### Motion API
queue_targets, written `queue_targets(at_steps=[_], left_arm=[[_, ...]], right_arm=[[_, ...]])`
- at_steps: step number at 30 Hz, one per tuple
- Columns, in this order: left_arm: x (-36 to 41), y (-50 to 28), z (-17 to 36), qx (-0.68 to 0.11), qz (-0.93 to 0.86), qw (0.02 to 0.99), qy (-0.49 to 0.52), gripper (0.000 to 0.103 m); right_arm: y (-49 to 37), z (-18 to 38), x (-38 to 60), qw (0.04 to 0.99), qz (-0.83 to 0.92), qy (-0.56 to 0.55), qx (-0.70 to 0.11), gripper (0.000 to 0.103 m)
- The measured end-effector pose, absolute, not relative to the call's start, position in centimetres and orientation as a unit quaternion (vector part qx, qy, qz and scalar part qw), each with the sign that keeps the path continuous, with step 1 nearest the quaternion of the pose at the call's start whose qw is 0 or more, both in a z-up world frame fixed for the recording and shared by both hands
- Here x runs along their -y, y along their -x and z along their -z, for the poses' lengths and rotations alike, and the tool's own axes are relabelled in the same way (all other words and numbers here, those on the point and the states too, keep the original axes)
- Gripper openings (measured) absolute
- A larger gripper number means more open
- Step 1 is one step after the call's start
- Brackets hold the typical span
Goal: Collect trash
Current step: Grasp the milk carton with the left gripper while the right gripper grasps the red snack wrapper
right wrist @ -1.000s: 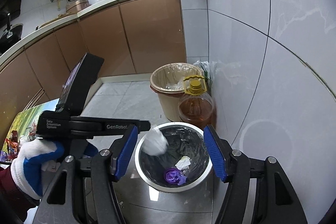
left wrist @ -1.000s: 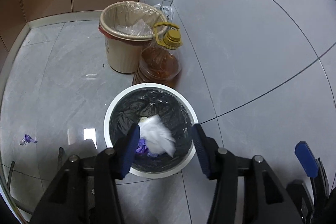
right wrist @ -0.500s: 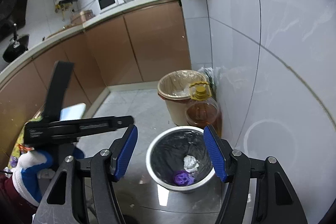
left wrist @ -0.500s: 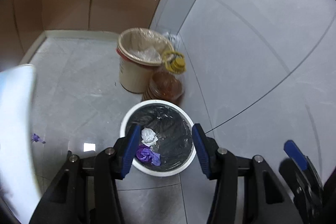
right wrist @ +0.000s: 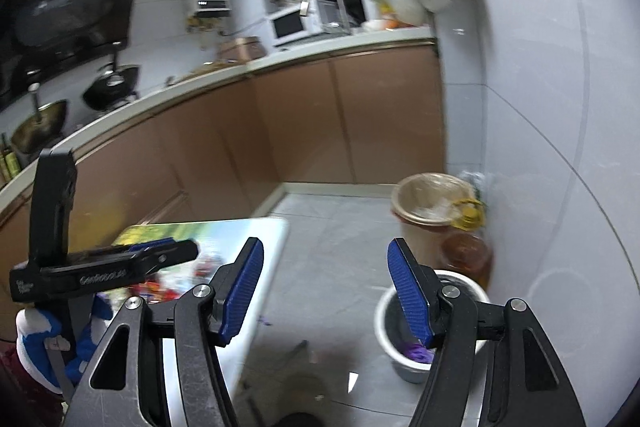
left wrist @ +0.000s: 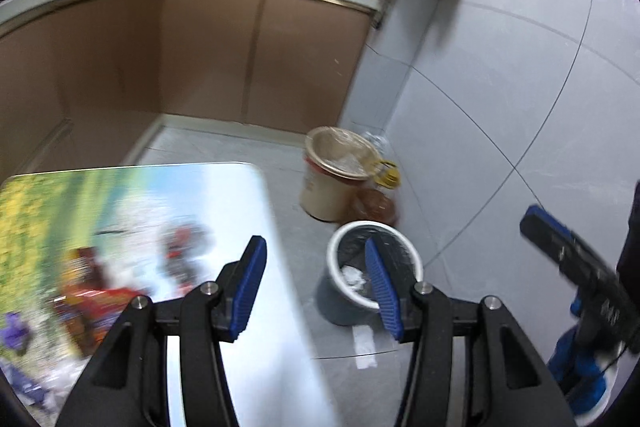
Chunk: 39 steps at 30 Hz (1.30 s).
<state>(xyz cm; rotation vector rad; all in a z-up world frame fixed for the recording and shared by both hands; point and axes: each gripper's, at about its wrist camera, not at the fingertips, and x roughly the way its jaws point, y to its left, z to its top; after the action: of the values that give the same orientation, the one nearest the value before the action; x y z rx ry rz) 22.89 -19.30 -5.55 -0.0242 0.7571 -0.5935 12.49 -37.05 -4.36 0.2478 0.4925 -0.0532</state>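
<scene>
Illumination is cool, even and moderately bright. Both fisheye views bend straight lines and darken to black at the corners. Motion blur smears the printed table top (left wrist: 132, 227), cabinets (right wrist: 340, 123) and beige bin (right wrist: 430, 199); the wall tiles (left wrist: 520, 75) show soft glare.

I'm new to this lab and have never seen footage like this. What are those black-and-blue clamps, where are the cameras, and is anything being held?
No robot here: a person holds a hand-held clamp tool in each hand, with a camera on each looking along its blue fingers. One picture looks along the left tool, the other along the right tool. Both stand open and hold nothing.

On the tiled floor by the wall stands a white trash bin with a black liner, holding a white paper wad and purple scrap. Behind it are a beige bucket and an oil jug. To the left is a table with a picture-printed top; what lies on it is blurred.
</scene>
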Motion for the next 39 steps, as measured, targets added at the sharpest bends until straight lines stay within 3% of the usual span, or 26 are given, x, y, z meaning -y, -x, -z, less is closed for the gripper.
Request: queue_targets(at_steps=[10,17,20,27,39], left_arm=[[1.0,-17.5,5.9,-0.352,0.172,0.919,0.051,0.049],[-9.5,-14.7,10.0,-0.404,0.116,0.896,0.146,0.053],[-11.6,-14.6,13.1,-0.439,0.096,0.864,0.227,0.059],[-14.0,-16.8,17.3,-0.467,0.033,0.798,0.379,0.059],[-13.6,-20.6,20.9,-0.486,-0.018,0.741,0.463,0.057]], right_arm=[[-13.8,2.7,26.9,0.960,-0.071,-0.093,-0.253,0.062],[-15.2,3.1,21.4,0.952,-0.119,-0.067,-0.274,0.062],[-16.4,4.2,19.4,0.946,-0.144,-0.063,-0.285,0.062],[-19.8,8.5,16.4,0.921,-0.191,-0.053,-0.336,0.062],[-27.7,16.8,13.2,0.870,-0.224,-0.075,-0.433,0.054]])
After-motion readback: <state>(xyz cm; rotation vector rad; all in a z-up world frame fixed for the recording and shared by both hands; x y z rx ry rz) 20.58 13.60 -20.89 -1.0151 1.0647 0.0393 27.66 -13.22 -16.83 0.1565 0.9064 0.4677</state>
